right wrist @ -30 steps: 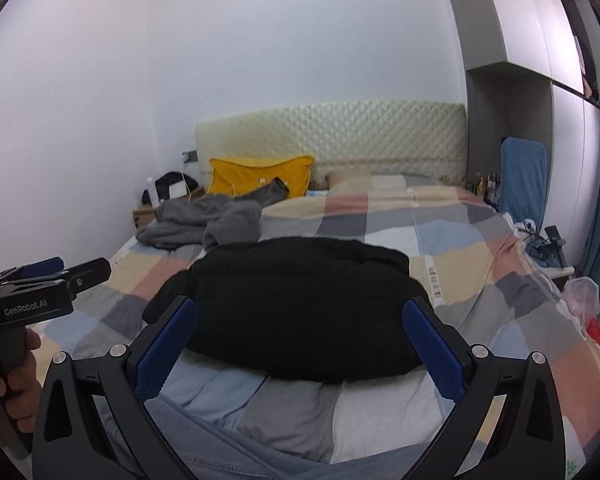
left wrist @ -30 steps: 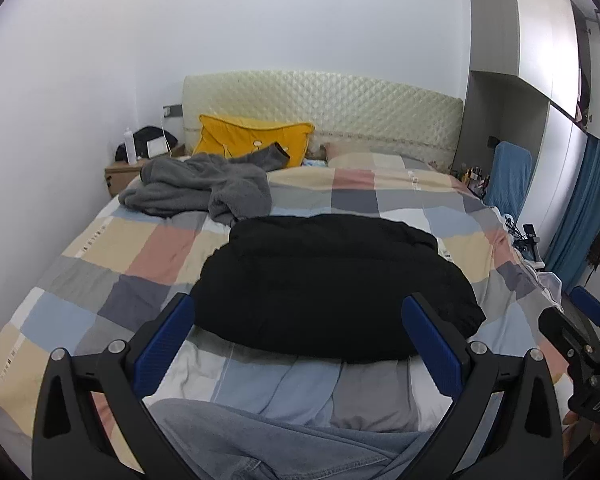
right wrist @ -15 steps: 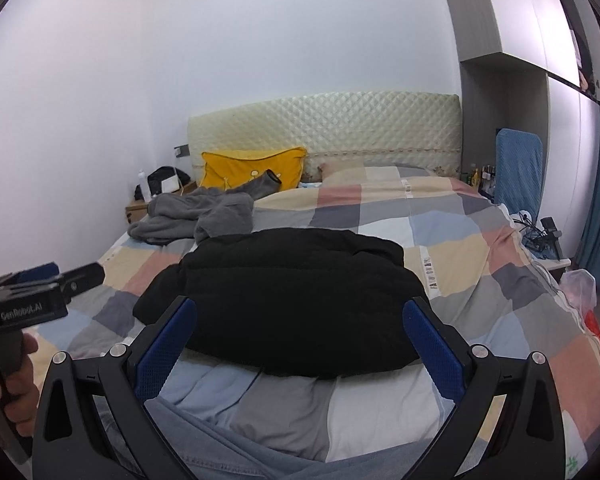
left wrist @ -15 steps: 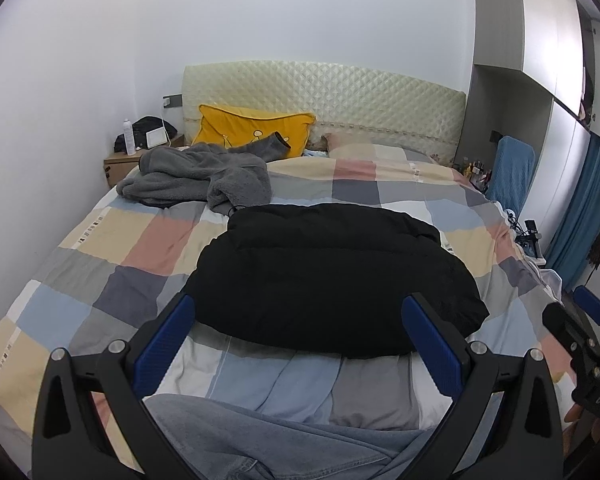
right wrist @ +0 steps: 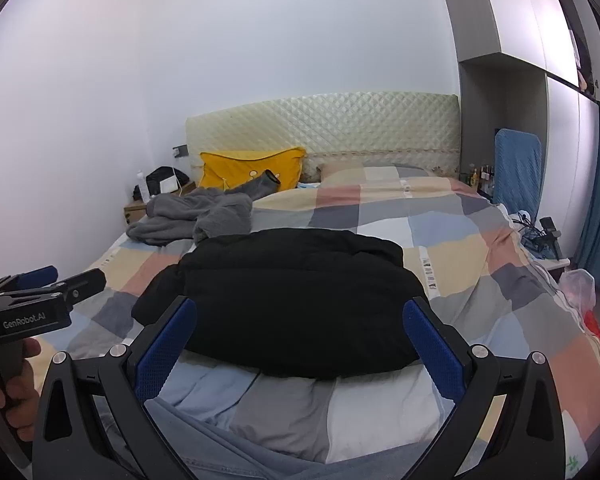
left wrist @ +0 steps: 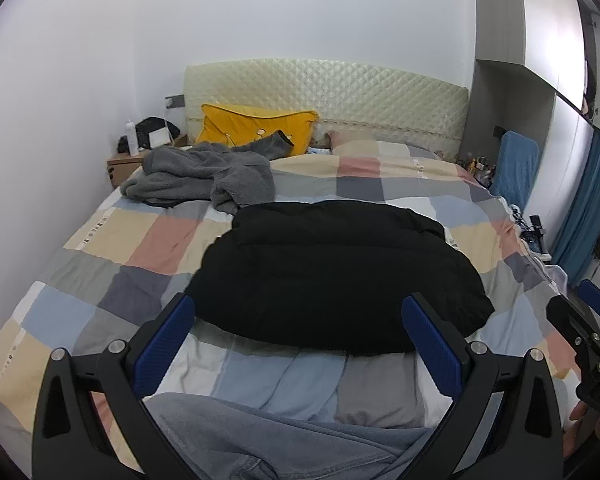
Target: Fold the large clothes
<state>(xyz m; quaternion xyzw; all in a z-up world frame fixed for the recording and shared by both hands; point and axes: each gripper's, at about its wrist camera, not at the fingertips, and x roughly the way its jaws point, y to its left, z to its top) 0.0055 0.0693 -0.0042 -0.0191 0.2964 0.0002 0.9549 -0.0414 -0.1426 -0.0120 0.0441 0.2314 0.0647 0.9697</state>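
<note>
A black padded jacket (left wrist: 332, 272) lies folded flat in the middle of the checked bed cover (left wrist: 100, 240); it also shows in the right wrist view (right wrist: 296, 300). A crumpled grey fleece garment (left wrist: 204, 176) lies near the pillows at the back left. My left gripper (left wrist: 300, 320) is open and empty, held above the bed's near end, short of the jacket. My right gripper (right wrist: 300, 324) is open and empty at the same distance. Each gripper shows at the edge of the other's view.
A yellow pillow (left wrist: 256, 128) leans on the quilted headboard (left wrist: 340, 96). A bedside table (left wrist: 124, 164) with a bottle stands at the back left. A blue chair (left wrist: 514, 168), wardrobes and blue curtains (left wrist: 584, 208) line the right side. My jeans-clad leg (left wrist: 260, 436) is below the grippers.
Both grippers have drawn back and risen a little, so the jacket sits slightly lower and farther in view. Both stay open.
</note>
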